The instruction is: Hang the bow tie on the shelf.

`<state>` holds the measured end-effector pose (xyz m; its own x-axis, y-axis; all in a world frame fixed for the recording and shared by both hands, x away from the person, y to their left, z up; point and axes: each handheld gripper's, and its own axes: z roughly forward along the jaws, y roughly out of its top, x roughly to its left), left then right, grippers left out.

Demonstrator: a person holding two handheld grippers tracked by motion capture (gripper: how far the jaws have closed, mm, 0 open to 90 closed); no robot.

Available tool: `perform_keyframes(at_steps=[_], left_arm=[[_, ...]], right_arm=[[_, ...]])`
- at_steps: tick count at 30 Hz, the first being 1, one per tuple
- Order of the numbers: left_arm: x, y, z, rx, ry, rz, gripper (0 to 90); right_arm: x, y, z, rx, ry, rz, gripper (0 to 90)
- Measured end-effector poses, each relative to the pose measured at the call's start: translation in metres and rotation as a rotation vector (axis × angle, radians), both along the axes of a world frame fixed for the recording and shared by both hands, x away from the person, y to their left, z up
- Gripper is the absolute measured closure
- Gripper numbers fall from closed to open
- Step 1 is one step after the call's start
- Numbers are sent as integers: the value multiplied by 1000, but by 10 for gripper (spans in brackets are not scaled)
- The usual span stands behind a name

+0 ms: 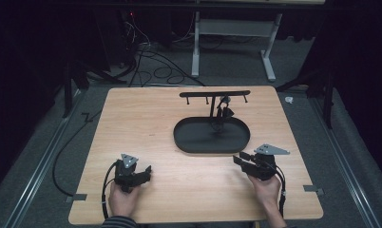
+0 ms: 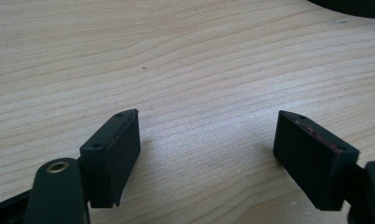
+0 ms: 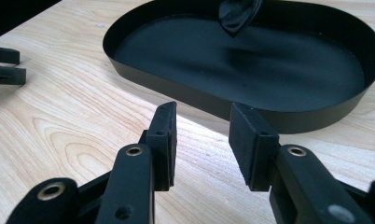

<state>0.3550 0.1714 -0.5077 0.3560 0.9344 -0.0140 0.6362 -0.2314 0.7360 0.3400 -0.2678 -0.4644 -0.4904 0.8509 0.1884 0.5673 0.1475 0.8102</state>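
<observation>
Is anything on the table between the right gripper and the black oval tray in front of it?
Nothing visible. Only bare light wooden tabletop lies between the right gripper, jaws parted and empty, and the near wall of the black oval tray. A small dark object hangs over the tray's far side.

left hand-held gripper [image 1: 142,174] jaws wide apart, right hand-held gripper [image 1: 242,159] jaws parted

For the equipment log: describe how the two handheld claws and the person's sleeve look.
Both the left claw and right claw are black, each topped by a grey three-cornered plate and trailing a black cable. Jaws are flat rectangular blocks on arms with brass-ringed holes. A striped sleeve shows at the left wrist.
</observation>
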Motion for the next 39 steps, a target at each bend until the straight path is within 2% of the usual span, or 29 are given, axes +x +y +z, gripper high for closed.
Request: perform_keyframes(at_steps=[4, 18, 23, 29, 39], left_arm=[[0, 0, 0, 0, 0, 0, 233], [0, 0, 0, 0, 0, 0, 233], [0, 0, 0, -2, 0, 0, 233], [0, 0, 0, -5, -2, 2, 234], [0, 0, 0, -5, -2, 2, 233]], right_arm=[[2, 1, -4, -22, 15, 7, 639], [6, -2, -18, -26, 58, -13, 630], [9, -1, -23, -75, 56, -29, 631], [10, -1, -26, -94, 68, -42, 630], [11, 3, -32, -180, 64, -75, 575]])
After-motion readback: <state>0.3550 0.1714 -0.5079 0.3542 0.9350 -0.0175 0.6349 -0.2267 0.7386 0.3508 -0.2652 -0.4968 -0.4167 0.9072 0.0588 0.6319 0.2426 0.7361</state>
